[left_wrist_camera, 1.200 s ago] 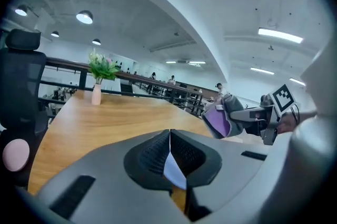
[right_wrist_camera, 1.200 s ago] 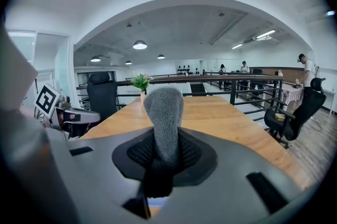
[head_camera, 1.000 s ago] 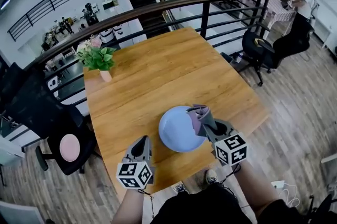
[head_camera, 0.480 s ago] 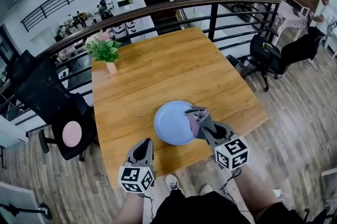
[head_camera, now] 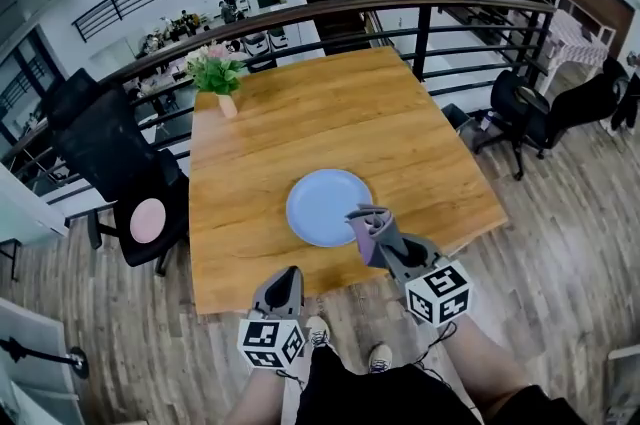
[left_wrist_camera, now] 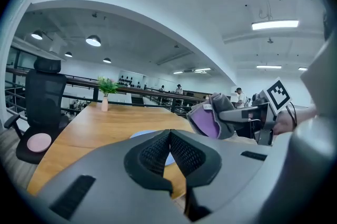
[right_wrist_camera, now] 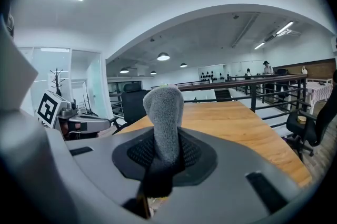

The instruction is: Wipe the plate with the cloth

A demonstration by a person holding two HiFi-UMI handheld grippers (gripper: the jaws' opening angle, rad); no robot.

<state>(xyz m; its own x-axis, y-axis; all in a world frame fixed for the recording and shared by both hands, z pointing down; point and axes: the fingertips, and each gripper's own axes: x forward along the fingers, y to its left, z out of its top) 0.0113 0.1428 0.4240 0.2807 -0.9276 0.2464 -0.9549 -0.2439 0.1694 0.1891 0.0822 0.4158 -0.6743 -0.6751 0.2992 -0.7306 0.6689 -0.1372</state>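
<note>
1. My right gripper (head_camera: 374,231) has its jaws clamped on the grey-and-purple cloth (head_camera: 366,225), which sticks up between them.
2. The cloth is held raised by the near right rim of the blue plate (head_camera: 322,205).
3. The plate lies flat, mid wooden desk (head_camera: 400,133).
4. My left gripper (head_camera: 289,275) is over the desk's near edge, jaws pressed together, nothing in them.

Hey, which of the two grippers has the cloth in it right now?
The right gripper: its jaws are clamped on the grey-and-purple cloth, which sticks up between them. The left gripper is shut with nothing in it.
</note>
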